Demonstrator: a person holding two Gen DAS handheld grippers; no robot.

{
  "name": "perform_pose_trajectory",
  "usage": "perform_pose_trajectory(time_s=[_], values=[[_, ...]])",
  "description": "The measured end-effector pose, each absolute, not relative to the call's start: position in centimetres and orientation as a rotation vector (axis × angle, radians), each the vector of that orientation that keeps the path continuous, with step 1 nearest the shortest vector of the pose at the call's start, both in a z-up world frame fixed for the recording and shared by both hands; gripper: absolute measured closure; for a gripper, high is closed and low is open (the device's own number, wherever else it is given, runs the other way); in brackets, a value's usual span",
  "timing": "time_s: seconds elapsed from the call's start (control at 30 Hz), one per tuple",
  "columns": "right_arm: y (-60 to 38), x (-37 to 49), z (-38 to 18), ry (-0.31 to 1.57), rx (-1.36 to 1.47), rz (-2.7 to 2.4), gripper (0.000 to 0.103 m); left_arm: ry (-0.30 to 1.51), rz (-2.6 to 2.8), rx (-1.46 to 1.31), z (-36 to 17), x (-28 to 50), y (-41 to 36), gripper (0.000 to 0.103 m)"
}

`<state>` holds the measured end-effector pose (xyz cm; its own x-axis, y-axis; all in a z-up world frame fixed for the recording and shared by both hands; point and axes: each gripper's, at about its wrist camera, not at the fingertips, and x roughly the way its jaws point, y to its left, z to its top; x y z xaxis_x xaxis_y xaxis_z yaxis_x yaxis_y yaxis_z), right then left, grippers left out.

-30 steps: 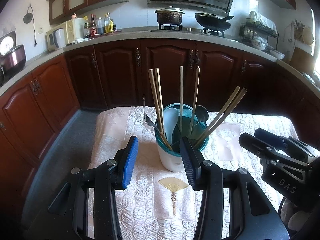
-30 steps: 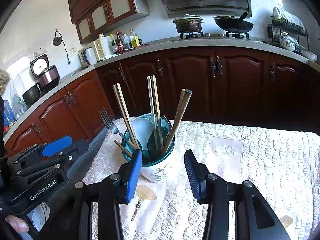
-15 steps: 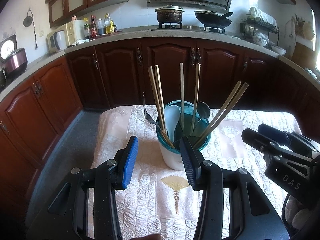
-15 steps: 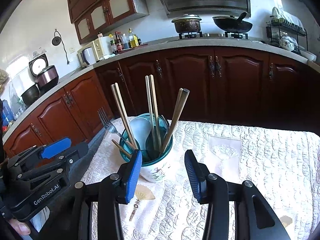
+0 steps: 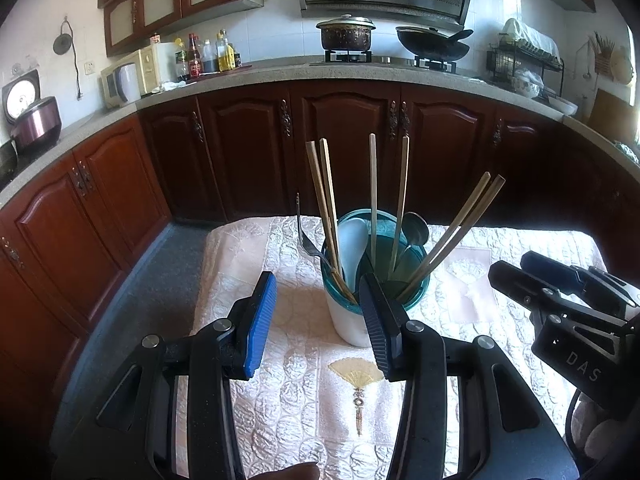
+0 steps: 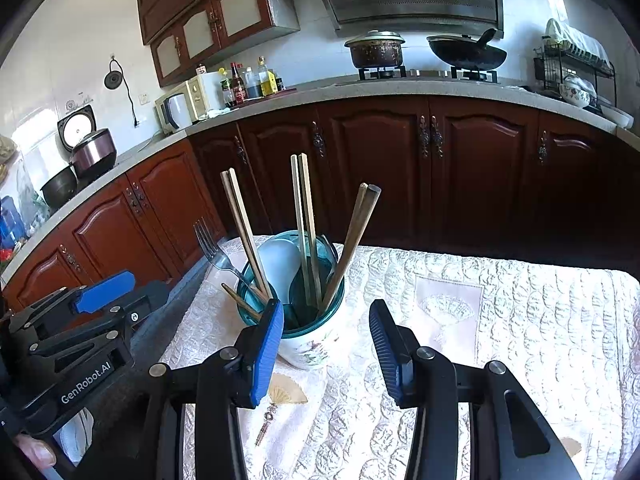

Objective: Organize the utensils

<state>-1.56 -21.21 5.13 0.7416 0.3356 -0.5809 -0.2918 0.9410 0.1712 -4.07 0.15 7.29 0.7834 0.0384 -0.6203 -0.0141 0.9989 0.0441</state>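
A white utensil holder with a teal rim (image 5: pixel 348 320) (image 6: pixel 308 350) stands on the cloth-covered table. It holds several wooden chopsticks (image 5: pixel 373 196) (image 6: pixel 306 216), a metal fork (image 5: pixel 308 244) (image 6: pixel 212 248), a white spoon (image 5: pixel 352 248) (image 6: pixel 280 268) and a metal spoon (image 5: pixel 414 230). My left gripper (image 5: pixel 316 316) is open and empty, just in front of the holder. My right gripper (image 6: pixel 326 340) is open and empty, close to the holder's right side. Each gripper shows in the other's view: the right one in the left wrist view (image 5: pixel 560 296), the left one in the right wrist view (image 6: pixel 80 320).
A quilted pale cloth (image 5: pixel 288 392) (image 6: pixel 500 340) with fan motifs covers the table. Dark wooden cabinets (image 5: pixel 340 140) and a counter with pots, bottles and a rice cooker (image 5: pixel 32 116) run behind. Grey floor (image 5: pixel 140 292) lies left of the table.
Both grippers have drawn back and up slightly from the holder. Both stay open and empty; the utensils have not moved.
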Motion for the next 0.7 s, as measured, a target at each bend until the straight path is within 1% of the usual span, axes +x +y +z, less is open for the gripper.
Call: perform_pose_trajectory(time_s=[0.7], values=[[-20.95,-1.24,5.05,0.652,0.055,0.346,0.060,0.674,0.038,0.021,7.22,-3.75,0.56,0.061]])
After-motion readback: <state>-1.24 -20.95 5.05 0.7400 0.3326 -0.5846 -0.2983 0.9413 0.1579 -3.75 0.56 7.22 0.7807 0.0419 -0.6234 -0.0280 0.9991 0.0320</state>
